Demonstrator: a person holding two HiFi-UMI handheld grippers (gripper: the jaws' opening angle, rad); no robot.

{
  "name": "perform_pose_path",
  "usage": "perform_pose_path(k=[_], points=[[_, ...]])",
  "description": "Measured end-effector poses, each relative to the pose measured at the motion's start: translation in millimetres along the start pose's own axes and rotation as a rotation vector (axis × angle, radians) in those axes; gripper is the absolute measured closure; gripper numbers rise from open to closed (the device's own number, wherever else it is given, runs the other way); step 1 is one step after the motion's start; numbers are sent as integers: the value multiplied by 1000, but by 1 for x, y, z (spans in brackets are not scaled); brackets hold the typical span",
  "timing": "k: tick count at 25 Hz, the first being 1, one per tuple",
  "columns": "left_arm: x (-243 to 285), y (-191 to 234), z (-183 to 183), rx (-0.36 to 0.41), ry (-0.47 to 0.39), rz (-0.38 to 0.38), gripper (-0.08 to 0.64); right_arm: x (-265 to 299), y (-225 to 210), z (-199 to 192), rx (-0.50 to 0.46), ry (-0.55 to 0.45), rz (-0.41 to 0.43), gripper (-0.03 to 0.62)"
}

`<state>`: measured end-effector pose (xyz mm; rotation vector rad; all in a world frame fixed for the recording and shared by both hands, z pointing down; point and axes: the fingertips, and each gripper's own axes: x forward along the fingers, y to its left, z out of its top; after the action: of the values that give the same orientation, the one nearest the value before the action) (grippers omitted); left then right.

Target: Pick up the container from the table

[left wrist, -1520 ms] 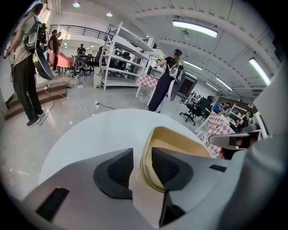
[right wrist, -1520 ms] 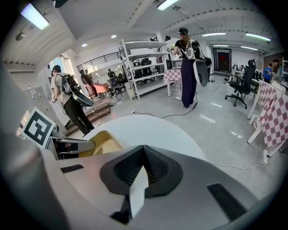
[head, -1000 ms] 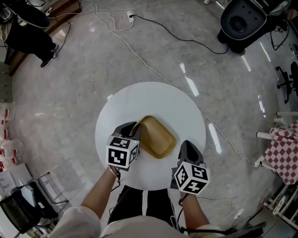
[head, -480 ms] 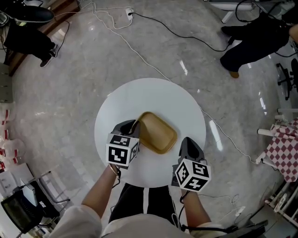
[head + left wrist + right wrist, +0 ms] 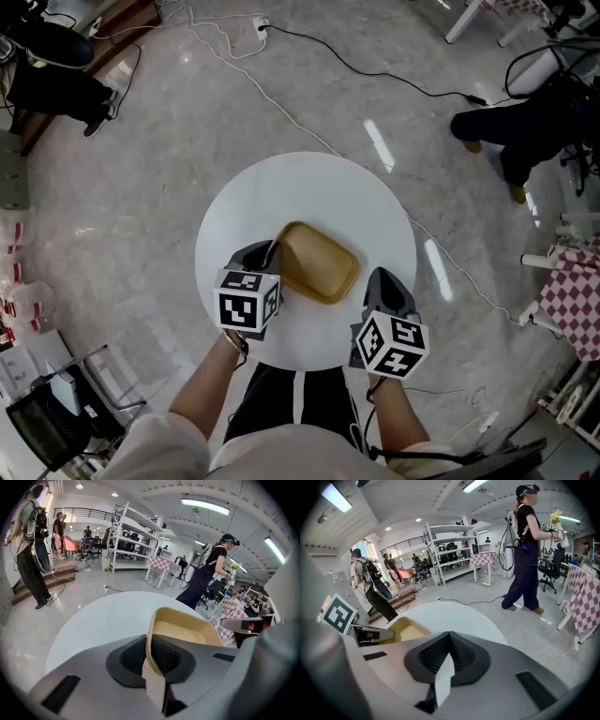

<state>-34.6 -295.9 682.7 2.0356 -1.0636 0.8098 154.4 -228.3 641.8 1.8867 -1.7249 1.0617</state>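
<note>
Container: a tan, shallow rectangular container (image 5: pixel 323 264) with rounded corners; it lies near the middle of the table, a little toward the near edge, set slantwise to it; its hollow faces up and holds nothing.
Table: a round white table (image 5: pixel 300 192); the container is the only thing on it.
Left gripper: the grey left gripper (image 5: pixel 270 251) with a marker cube reaches in over the near left edge of the table; its jaws have just been closing, and its own view shows the left gripper (image 5: pixel 149 654) with both ribbed pads clamped on the thin rim at the container's left end.
Right gripper: the grey right gripper (image 5: pixel 382 279) hangs over the near right edge of the table, just beside the container and not touching it; its jaws (image 5: pixel 448 654) are pressed together with nothing between them.
Surroundings: a glossy grey stone floor (image 5: pixel 141 169) with a white cable (image 5: pixel 281 108) trailing across it; a person in dark clothes (image 5: pixel 525 550) stands beyond the table's far edge.
</note>
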Motion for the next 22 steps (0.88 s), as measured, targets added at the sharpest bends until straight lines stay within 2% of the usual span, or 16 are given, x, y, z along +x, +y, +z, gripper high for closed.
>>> perform_pose_path(k=[17, 22], points=[[-38, -10, 6, -57, -71, 17, 521, -32, 7, 16, -16, -63, 2, 568], [-60, -16, 11, -95, -100, 34, 521, -48, 9, 17, -22, -82, -2, 568]])
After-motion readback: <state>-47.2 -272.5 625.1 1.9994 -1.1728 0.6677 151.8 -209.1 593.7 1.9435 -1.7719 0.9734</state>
